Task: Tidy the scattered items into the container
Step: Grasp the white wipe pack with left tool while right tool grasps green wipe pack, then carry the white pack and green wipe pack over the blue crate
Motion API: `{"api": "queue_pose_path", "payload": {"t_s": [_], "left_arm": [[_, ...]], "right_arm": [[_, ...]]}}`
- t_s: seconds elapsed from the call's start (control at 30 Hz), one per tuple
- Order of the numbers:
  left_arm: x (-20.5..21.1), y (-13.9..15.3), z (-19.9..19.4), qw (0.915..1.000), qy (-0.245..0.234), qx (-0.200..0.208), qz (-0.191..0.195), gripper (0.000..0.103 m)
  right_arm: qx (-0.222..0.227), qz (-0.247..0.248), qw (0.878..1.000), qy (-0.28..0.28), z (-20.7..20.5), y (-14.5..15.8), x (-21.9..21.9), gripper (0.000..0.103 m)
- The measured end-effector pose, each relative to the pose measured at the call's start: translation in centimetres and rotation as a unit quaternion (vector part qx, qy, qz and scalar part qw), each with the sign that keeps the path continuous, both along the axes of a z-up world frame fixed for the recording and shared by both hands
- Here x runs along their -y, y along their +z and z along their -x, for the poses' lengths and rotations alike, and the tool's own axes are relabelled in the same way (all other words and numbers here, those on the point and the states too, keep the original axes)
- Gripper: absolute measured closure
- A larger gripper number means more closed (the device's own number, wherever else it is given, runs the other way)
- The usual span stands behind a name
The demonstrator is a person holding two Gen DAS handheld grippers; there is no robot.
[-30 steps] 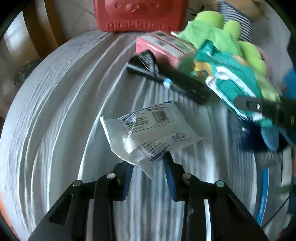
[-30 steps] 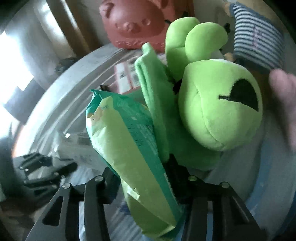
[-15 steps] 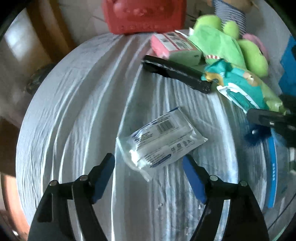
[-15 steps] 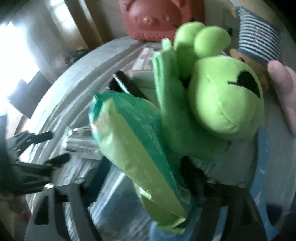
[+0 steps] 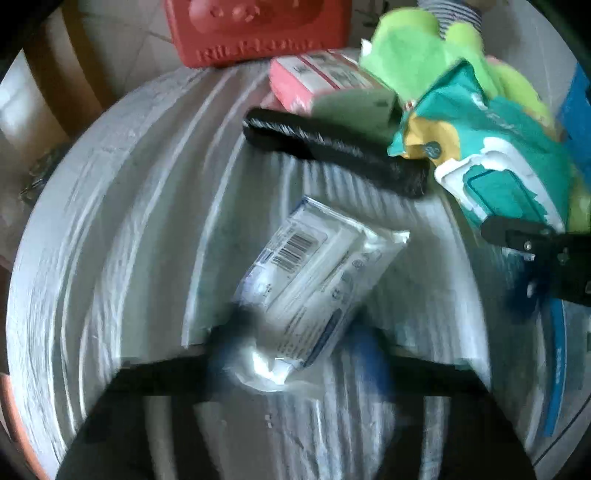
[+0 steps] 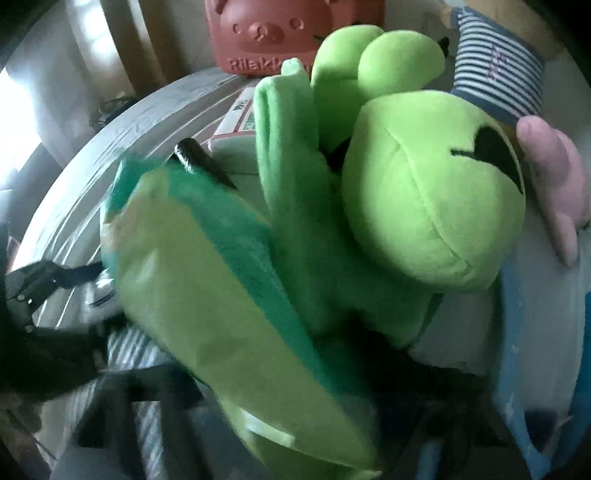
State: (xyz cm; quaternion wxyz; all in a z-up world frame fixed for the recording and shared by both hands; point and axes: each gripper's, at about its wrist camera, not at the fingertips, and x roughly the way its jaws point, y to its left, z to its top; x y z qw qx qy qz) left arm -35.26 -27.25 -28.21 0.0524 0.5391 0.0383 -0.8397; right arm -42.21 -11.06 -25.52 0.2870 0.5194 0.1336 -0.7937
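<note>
**Two packets in the tongs over the round white table**

In the left wrist view, the left gripper (image 5: 295, 354) sits at the bottom centre of the frame, badly blurred. A clear plastic packet (image 5: 314, 273) with a barcode label runs from mid-frame down between its fingers; the fingers look close against the packet's lower end, but the blur hides whether they actually pinch it. The packet lies over the white table (image 5: 110, 221).

Above it, a black brush (image 5: 332, 151) lies slantwise across the upper middle. A pink box (image 5: 295, 85) sits just behind the brush, and a red bin (image 5: 258, 29) stands at the top edge.

In the right wrist view, the right gripper (image 6: 295, 406) is dark and smeared at the bottom. A green-and-teal packet (image 6: 229, 314) rises from between its fingers toward the middle left, seemingly held. A green plush toy (image 6: 424, 206) fills the centre right, pressed against the packet. A striped cloth (image 6: 495, 74) shows at the upper right, and a blue-rimmed container (image 6: 517, 350) edges the lower right.
</note>
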Motion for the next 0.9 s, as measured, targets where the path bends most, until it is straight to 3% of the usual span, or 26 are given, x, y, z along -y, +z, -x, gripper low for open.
{"api": "queue_pose_path", "payload": {"t_s": [0.23, 0.3, 0.6, 0.9], "left_arm": [[-0.4, 4.3, -1.0, 0.9989, 0.016, -0.041, -0.014, 0.07], [-0.8, 5.9, -1.7, 0.9981, 0.014, -0.056, -0.022, 0.07], [-3.2, 12.6, -4.8, 0.9919, -0.017, -0.123, -0.026, 0.07], [-9.3, 19.1, -7.0, 0.9766, -0.101, -0.187, -0.035, 0.07]], "right_arm": [[-0.013, 0.033, 0.999, 0.001, -1.2, 3.6, -1.1, 0.066], [-0.019, 0.046, 0.999, 0.003, -2.2, 5.0, -1.2, 0.073], [-0.084, 0.079, 0.993, -0.021, -6.6, 11.8, -1.1, 0.075], [-0.163, 0.085, 0.978, -0.099, -12.0, 20.0, -9.1, 0.075]]}}
